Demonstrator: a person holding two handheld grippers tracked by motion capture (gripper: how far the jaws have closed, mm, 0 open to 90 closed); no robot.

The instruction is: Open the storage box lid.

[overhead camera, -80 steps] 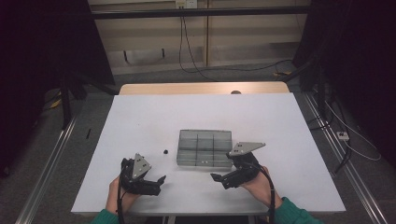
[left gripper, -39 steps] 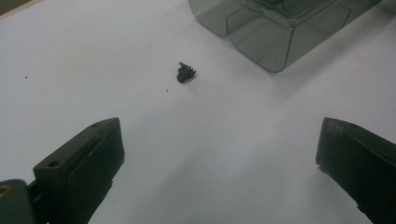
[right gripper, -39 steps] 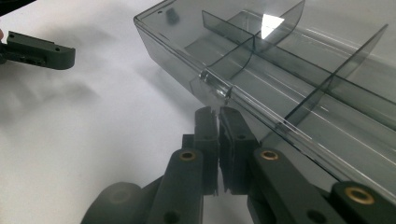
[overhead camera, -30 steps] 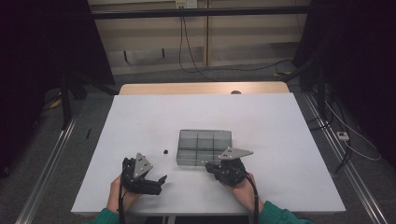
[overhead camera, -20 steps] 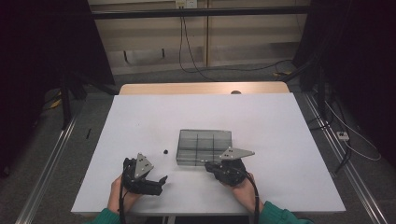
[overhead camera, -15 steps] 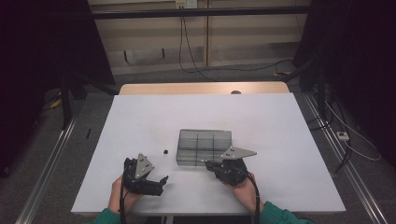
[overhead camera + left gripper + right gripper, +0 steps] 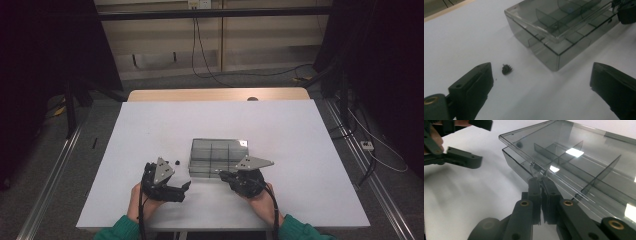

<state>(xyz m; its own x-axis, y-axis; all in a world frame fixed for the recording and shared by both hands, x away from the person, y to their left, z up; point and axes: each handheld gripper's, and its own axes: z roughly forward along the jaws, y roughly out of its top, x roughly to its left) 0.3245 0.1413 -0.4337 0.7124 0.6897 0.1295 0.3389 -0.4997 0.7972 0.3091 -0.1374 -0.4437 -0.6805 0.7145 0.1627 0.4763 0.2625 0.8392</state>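
High view: a clear smoky box [image 7: 216,156] with inner dividers lies near the middle of the white table [image 7: 310,150]. The right gripper [image 7: 223,175] sits at the box's near edge, its tips against the front rim. The left gripper [image 7: 186,186] rests to the left of the box, a little apart from it, jaws spread. A small dark gear-like piece [image 7: 177,162] lies on the table just left of the box, beyond the left gripper.

Left gripper view: the left gripper [image 7: 541,82] stands wide open and holds nothing. The small dark piece [image 7: 506,69] lies on the table just inside the left-hand jaw, not touching it. The box [image 7: 564,32] lies farther ahead, its near corner pointing toward the gap between the jaws, its lid raised slightly off the base. The right gripper [image 7: 616,6] shows at the box's far edge.

Right gripper view: the right gripper [image 7: 541,180] is closed almost completely, its jaw tips pinching the small clear tab at the front edge of the lid [image 7: 564,147]. The lid sits lifted a little above the box base [image 7: 516,160]. The left gripper [image 7: 479,140] is to the left of the box, open.
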